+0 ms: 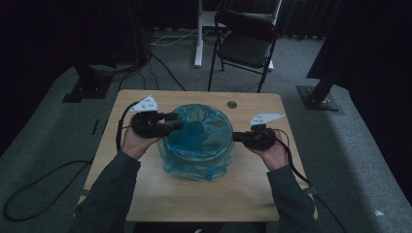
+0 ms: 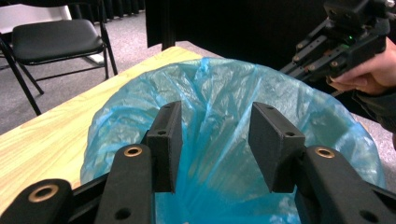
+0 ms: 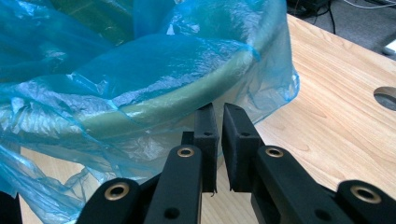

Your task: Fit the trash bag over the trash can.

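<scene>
A round bin (image 1: 198,160) lined with a blue bag (image 1: 201,133) stands at the middle of the tabletop (image 1: 145,194), between the person's two hands. The bag is folded over the rim and hangs loose down the outside of the bin.

The left hand-held gripper (image 1: 171,124) is at the bin's left rim, its jaws pointing across the opening. In the left gripper view its jaws stand wide apart above the bag (image 2: 219,93), with nothing between the pads; it is released.

The right hand-held gripper (image 1: 239,137) is at the bin's right side, just beside the bag's overhang. In the right gripper view its jaws are nearly together, a thin gap left between the pads (image 3: 208,140), right at the loose plastic (image 3: 140,144) under the rim (image 3: 177,100). Whether a fold of the bag is pinched between them cannot be told.

A black chair (image 1: 245,41) stands on the floor beyond the tabletop.
</scene>
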`<state>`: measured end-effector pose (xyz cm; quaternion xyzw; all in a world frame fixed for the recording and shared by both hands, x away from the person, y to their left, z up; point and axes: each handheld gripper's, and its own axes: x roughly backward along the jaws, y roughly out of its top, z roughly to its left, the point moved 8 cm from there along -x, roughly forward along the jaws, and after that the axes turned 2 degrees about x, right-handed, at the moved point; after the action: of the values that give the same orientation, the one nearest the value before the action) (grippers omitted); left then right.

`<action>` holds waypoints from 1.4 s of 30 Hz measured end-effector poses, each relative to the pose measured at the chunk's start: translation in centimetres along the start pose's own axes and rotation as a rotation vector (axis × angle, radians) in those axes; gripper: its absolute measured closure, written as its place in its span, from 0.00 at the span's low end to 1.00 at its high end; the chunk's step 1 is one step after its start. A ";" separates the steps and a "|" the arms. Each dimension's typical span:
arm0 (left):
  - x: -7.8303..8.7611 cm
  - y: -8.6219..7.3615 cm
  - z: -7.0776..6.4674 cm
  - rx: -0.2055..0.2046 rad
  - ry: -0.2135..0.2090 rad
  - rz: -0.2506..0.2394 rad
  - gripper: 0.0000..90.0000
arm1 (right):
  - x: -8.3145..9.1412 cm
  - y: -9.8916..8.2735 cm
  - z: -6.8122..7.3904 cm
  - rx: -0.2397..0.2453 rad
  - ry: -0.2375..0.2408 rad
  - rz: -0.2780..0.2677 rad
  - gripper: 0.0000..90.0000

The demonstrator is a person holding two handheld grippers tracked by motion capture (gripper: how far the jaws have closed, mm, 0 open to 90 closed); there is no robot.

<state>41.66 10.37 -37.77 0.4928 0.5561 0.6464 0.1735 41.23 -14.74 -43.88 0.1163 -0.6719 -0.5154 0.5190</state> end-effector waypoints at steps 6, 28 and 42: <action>-0.6 0.6 0.2 -0.003 -0.014 0.020 0.60 | 0.2 -0.1 0.6 0.015 0.007 0.003 0.94; -2.1 1.6 0.5 -0.040 -0.011 0.069 0.61 | 0.4 -0.6 2.0 0.048 0.033 0.002 0.91; -3.3 2.6 0.5 -0.043 -0.012 0.078 0.62 | 0.3 -1.4 1.4 0.030 0.033 0.009 0.81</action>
<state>44.44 7.26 -37.02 0.5141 0.5215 0.6615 0.1619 39.46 -14.77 -44.72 0.1296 -0.6714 -0.5007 0.5307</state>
